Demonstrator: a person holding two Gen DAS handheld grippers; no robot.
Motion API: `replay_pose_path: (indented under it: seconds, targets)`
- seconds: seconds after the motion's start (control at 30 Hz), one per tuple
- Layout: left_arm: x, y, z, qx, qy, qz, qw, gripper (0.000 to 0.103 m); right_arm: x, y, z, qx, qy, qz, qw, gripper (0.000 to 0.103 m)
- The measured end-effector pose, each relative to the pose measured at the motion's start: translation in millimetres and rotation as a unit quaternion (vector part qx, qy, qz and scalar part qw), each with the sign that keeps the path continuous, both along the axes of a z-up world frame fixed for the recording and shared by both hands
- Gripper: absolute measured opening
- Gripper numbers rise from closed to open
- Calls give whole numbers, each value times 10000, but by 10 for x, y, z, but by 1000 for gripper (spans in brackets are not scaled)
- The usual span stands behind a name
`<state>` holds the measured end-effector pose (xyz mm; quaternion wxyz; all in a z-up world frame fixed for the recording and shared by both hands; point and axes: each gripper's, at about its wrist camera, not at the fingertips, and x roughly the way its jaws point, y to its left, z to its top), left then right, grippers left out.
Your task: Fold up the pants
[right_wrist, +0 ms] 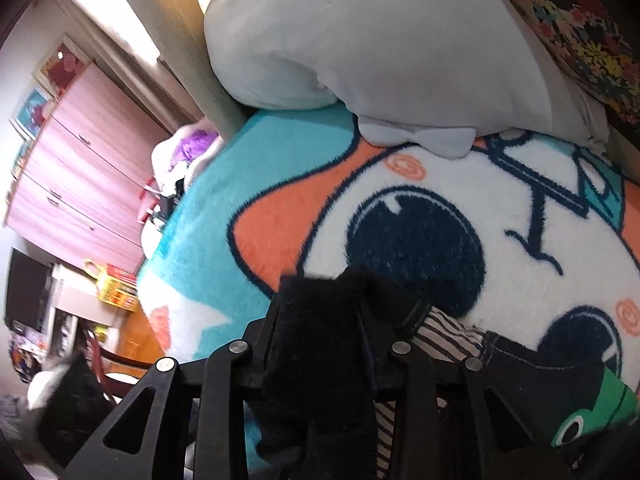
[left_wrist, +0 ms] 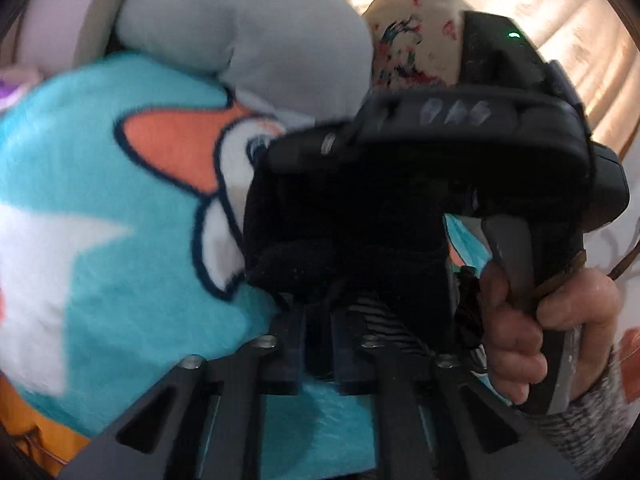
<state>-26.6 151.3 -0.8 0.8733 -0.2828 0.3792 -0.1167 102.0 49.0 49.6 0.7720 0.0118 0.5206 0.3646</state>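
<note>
2 grippers meet over the fleece blanket point(right_wrist: 256, 184), a turquoise throw printed with a big orange-and-white cartoon face, which serves here as the landmark. The left gripper point(left_wrist: 318, 344) has its jaws drawn narrow on a bunch of the black pants point(left_wrist: 344, 240), lifted just above the blanket's turquoise part, with a bit of striped lining showing at the fingers. In the left wrist view the right gripper's body point(left_wrist: 480, 136) looms directly ahead of the left one, held by the person's right hand point(left_wrist: 536, 328) in a grey knit cuff. The right gripper point(right_wrist: 320, 364) is likewise clamped narrow on a thick fold of the same dark cloth, above the blanket's printed eye, and the striped lining point(right_wrist: 448, 332) spills out beside it. More of the pants lies on the blanket toward the lower right. A pale grey pillow point(right_wrist: 360, 40) rests on the blanket's far edge, with a floral cushion point(right_wrist: 580, 32) behind that. A pink chest of drawers point(right_wrist: 80, 168) stands well beyond the blanket's left edge.
</note>
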Motion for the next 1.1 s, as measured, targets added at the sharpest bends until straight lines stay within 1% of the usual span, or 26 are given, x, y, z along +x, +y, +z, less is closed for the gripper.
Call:
replay_pose_path:
  seconds: [0.03,0.1,0.13,0.2,0.3,0.37,0.47,0.57,0.7,0.73,0.77,0.8,0.83,0.9,0.97,1.03,1.07,1.1]
  targets:
    - [-49,20,3,-25,-33,78,10000,9,41,-12,6,118,14,-39,9999,39]
    - [-127,53,2,-80,-28,170,9998,9,80,-93,43,352,-3,-122,9993,61]
    - [-168,79,-11,-203,-4,197,9996,9,88,-157,71,410,-57,-207,9989,63]
    - [-216,101,-36,-336,40,227,9992,9,70,-245,129,515,-140,-277,9982,63]
    - [-249,104,-60,-397,106,288,9987,9,-47,-346,230,567,-336,-206,9976,63]
    - [-258,90,-66,-368,103,342,9987,9,-196,-338,293,513,-524,45,9973,63]
    - [-278,85,-66,-378,110,408,9984,10,-436,-231,323,304,-799,485,9952,65]
    - [-321,71,-78,-266,118,429,9987,10,-574,-91,276,151,-970,839,9916,65]
    - [-335,89,-119,-287,170,445,9985,10,-704,141,166,-164,-1067,1264,9861,65]
    - [-342,99,-127,-303,179,446,9984,10,-730,184,131,-267,-1108,1346,9843,63]
    - [-350,105,-129,-309,178,443,9984,10,-748,206,102,-398,-1194,1352,9828,43]
    - [-359,110,-127,-304,172,444,9984,10,-755,230,76,-609,-1306,1318,9807,18]
    - [-367,113,-125,-304,166,445,9984,10,-736,239,48,-812,-1379,1249,9792,13]
    - [-388,121,-114,-313,153,432,9985,10,-647,203,25,-879,-1403,1079,9803,12]
    - [-410,126,-99,-291,135,414,9986,10,-534,126,30,-984,-1493,749,9810,11]
    - [-436,138,-89,-286,112,416,9987,10,-431,61,33,-1226,-1702,418,9769,11]
    - [-441,143,-85,-281,100,419,9987,10,-402,15,52,-1210,-1768,337,9762,12]
    - [-437,147,-91,-285,103,423,9986,10,-395,-9,83,-1074,-1720,360,9786,12]
